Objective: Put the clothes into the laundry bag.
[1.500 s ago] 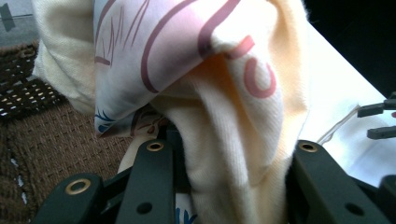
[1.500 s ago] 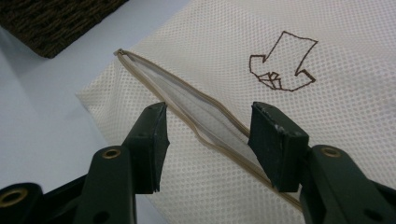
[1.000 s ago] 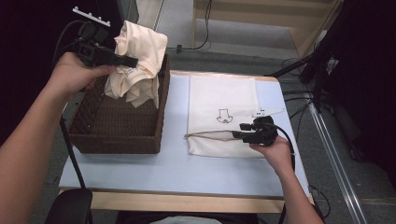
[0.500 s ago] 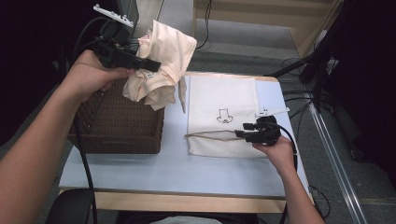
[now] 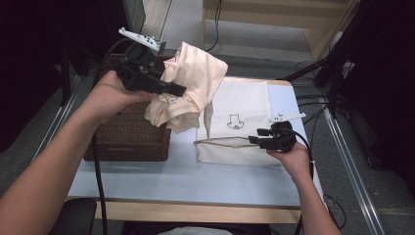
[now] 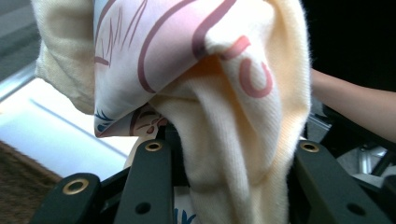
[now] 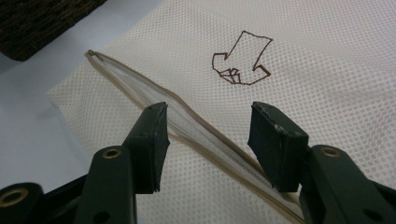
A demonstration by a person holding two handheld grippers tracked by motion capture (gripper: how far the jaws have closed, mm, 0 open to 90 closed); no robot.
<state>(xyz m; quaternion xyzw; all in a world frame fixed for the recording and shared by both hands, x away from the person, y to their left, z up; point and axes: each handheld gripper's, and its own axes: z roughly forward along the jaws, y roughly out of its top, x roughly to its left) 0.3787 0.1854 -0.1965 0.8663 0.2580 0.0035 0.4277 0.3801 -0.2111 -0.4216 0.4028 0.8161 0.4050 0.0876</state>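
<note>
A cream garment with pink print hangs in the air between the wicker basket and the white mesh bag. My left gripper is shut on it. In the left gripper view the bunched cloth fills the gap at the left gripper. The mesh bag lies flat on the table with its zipper mouth slightly parted at the near edge. My right gripper rests there, open, and the right gripper has its jaws on either side of the zipper seam.
The dark wicker basket stands at the table's left, and its corner appears in the right gripper view. A small brown drawing marks the bag. The light blue table has bare surface along its front. Cables and dark equipment stand off the right side.
My left gripper has lifted the garment out of the basket and carried it right and up, so it now overhangs the bag's left edge. The right gripper has stayed at the zipper.
</note>
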